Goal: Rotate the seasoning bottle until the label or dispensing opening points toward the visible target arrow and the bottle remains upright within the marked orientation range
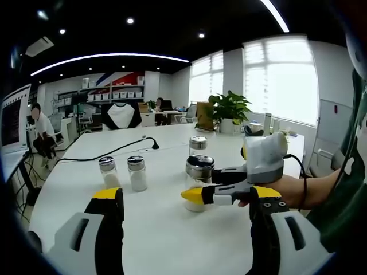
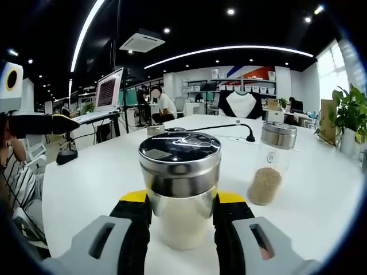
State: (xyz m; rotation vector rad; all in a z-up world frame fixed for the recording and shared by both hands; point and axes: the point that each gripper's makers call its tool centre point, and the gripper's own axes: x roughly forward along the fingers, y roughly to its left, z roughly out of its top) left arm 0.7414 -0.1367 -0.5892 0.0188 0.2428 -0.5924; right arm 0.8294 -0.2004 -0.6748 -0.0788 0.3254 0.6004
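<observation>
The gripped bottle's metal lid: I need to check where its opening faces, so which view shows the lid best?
The right gripper view: the lid sits close and centred, its top face visible, between the right gripper jaws. The left gripper view shows the same lid small and side-on, partly behind that gripper.
</observation>
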